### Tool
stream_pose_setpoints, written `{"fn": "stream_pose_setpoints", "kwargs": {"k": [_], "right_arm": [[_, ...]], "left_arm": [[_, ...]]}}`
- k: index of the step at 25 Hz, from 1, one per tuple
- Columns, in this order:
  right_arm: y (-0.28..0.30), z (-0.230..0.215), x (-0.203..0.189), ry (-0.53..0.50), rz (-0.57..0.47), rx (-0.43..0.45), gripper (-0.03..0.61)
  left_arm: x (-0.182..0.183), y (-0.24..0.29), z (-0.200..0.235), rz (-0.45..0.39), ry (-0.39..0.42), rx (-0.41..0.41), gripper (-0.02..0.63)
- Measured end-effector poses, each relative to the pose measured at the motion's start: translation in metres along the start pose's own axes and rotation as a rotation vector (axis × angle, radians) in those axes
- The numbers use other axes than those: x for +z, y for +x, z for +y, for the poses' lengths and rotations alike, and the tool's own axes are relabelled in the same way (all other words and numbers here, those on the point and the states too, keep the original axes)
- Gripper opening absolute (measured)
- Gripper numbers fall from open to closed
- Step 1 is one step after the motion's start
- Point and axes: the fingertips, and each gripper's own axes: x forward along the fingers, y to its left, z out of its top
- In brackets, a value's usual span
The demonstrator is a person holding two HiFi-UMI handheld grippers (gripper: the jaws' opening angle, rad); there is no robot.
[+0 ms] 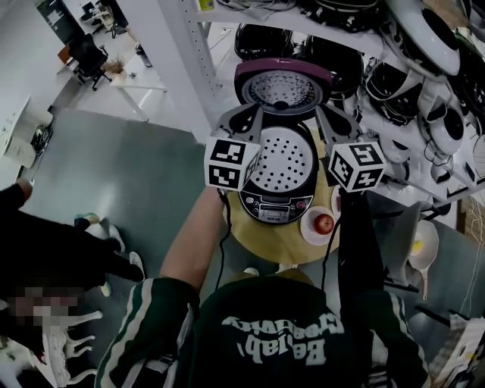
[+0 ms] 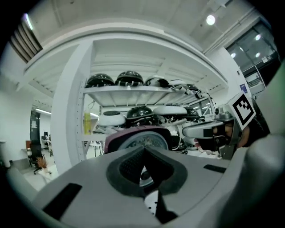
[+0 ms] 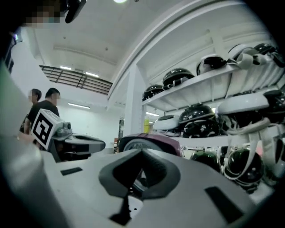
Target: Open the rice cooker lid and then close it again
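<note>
Shelves, open rice cooker, left gripper, right gripper alongside, closed

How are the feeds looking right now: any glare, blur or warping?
Head view: dim but sharp, and the open rice cooker lid reads clearly. Left gripper view: heavy fisheye bows the shelf, the ceiling lamp glares, and the corners are black. Right gripper view: same bowing, with the close foreground soft.

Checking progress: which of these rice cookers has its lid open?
The rice cooker on the round table; its purple lid stands upright. The others on the shelves look shut.
</note>
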Motion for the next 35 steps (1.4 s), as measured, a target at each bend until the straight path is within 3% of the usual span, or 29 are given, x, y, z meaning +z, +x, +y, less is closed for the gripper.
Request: {"fn": "stream_pose_setpoints", "kwargs": {"k": [6, 12, 20, 30, 35], "right_arm": [[0.034, -0.029, 0.052, -0.04, -0.058, 0.011, 0.006], [0.071, -0.053, 0.086, -0.049, -0.07, 0.025, 0.031], [0.101, -0.064, 0.062, -0.032, 0.025, 0.058, 0.037], [0.1, -0.066, 0.045, -0.028, 0.088, 0.077, 0.005], [0.097, -0.063, 0.04, -0.068, 0.156, 0.077, 0.003]], "left_arm": [[0.055, 0.035, 0.035, -0.046, 0.036, 0.045, 0.0], [0.077, 0.07, 0.067, 0.011, 0.076, 0.105, 0.0], [0.046, 0.095, 0.09, 0.101, 0.039, 0.112, 0.0], [0.042, 0.093, 0.092, 0.067, -0.106, 0.072, 0.0], [0.043, 0.085, 0.086, 0.055, -0.115, 0.057, 0.0]]}}
